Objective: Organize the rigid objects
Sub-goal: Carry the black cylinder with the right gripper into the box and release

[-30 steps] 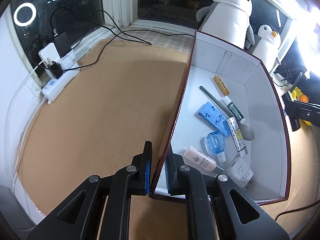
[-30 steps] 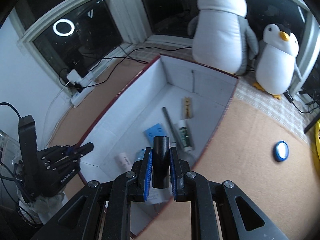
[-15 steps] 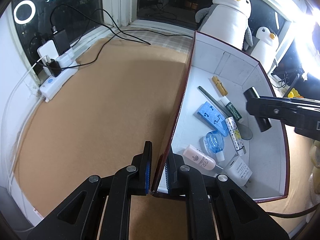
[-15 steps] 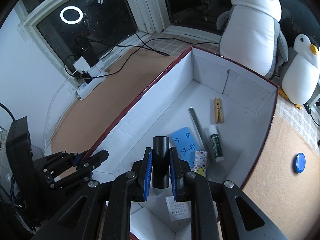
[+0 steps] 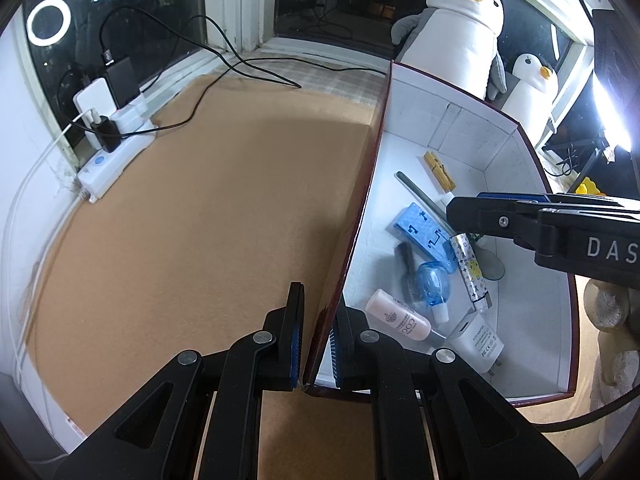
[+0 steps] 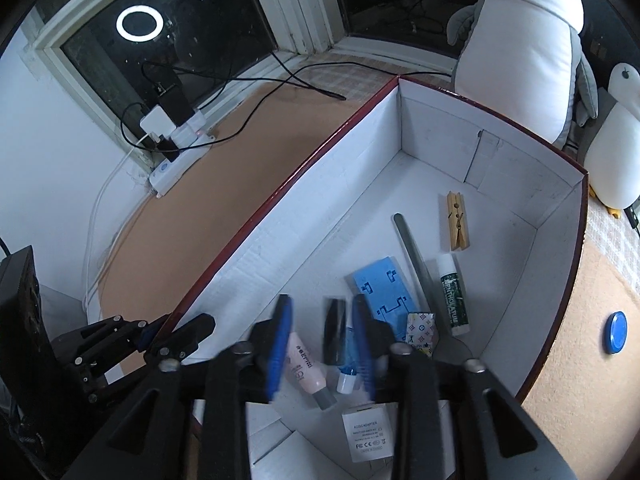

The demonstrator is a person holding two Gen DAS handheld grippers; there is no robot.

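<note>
A white box with a dark red rim point(image 5: 362, 200) point(image 6: 280, 196) stands on the brown table. My left gripper point(image 5: 318, 340) is shut on the box's near left wall. My right gripper point(image 6: 320, 344) is open above the box floor; it also shows in the left wrist view point(image 5: 472, 210). A black cylinder point(image 6: 335, 330) point(image 5: 406, 266), blurred, is between the open fingers, free of them, over the items in the box. In the box lie a blue card point(image 6: 386, 292), a pink tube point(image 6: 306, 366), a blue dispenser point(image 5: 434, 284), a white adapter point(image 6: 366, 434), a clothespin point(image 6: 457, 220), a lip balm point(image 6: 452, 294) and a grey file point(image 6: 412, 256).
A blue round lid point(image 6: 615, 332) lies on the table right of the box. Two plush penguins point(image 6: 528, 36) point(image 6: 616, 140) stand behind it. A white power strip with chargers and cables point(image 5: 112, 140) sits at the far left by the window.
My right gripper moved lower into the box and opened, letting go of the black cylinder, which now drops among the items. The left gripper stays on the wall.
</note>
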